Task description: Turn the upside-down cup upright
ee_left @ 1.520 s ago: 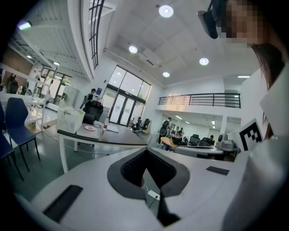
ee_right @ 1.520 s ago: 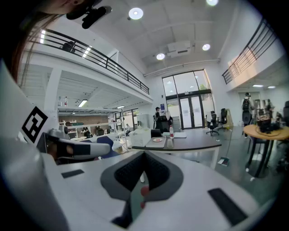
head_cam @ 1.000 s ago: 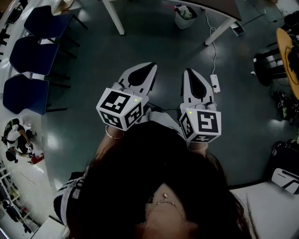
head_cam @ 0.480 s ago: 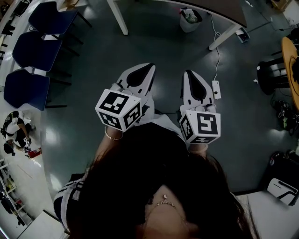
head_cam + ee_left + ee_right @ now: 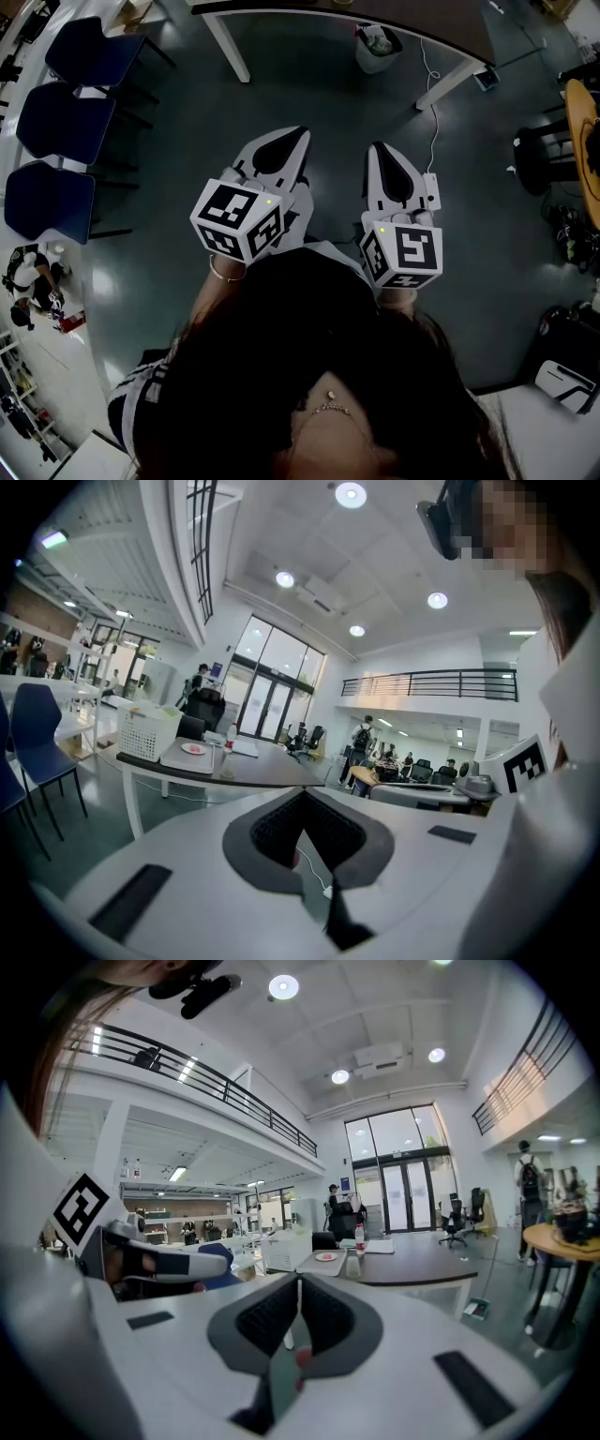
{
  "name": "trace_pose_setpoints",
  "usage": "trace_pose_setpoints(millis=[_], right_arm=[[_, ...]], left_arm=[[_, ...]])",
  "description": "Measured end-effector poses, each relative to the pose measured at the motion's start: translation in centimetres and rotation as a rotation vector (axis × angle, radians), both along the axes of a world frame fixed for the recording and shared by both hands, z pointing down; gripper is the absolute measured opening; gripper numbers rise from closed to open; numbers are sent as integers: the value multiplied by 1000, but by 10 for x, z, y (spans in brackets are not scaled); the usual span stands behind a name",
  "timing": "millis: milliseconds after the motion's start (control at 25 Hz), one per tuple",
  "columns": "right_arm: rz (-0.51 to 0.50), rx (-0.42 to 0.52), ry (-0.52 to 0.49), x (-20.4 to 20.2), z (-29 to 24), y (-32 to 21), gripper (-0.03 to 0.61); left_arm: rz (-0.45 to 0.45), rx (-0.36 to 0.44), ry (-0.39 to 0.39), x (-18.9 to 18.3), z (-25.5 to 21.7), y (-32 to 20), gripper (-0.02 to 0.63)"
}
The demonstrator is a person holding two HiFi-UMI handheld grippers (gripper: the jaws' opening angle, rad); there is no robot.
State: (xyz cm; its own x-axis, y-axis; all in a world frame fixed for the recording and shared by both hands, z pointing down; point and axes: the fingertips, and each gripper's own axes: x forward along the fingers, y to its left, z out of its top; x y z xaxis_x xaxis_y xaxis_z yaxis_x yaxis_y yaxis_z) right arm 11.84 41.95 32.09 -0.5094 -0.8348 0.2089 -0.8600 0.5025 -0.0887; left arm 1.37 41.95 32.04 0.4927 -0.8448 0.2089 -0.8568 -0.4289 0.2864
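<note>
From the head view, your left gripper (image 5: pixel 300 136) and right gripper (image 5: pixel 377 148) are side by side over the floor (image 5: pixel 319 103), both with jaws pressed together and nothing in them. The worktop (image 5: pixel 412 23) lies far ahead at the top edge; nothing on it can be made out from here.

In the left gripper view, the jaws are shut and empty. Well beyond them, on the worktop's near edge, a small pale shape just right of the tray (image 5: pixel 192 754) and in front of the bottle (image 5: pixel 232 735) looks like the cup (image 5: pixel 226 766), though it is too small to be sure.

In the right gripper view, the jaws are likewise closed on nothing. The cup stands far past them, slightly right of their line, rim down beside the bottle. It looks like thin, clear plastic: probably light, easily squashed and apt to slide. Spread the jaws first, then pinch its side wall gently near the upturned base.
</note>
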Motion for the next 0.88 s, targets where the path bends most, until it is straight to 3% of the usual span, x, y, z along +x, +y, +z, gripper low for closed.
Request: trace_pose_setpoints(millis=[560,880], right_arm=[[45,26,16,-48,-15,-140,20],[76,12,29,-69,-14,-187,18]], left_arm=[[43,18,19,-48,-12,-141,2],[80,6,30,-67,-10,-194,2]])
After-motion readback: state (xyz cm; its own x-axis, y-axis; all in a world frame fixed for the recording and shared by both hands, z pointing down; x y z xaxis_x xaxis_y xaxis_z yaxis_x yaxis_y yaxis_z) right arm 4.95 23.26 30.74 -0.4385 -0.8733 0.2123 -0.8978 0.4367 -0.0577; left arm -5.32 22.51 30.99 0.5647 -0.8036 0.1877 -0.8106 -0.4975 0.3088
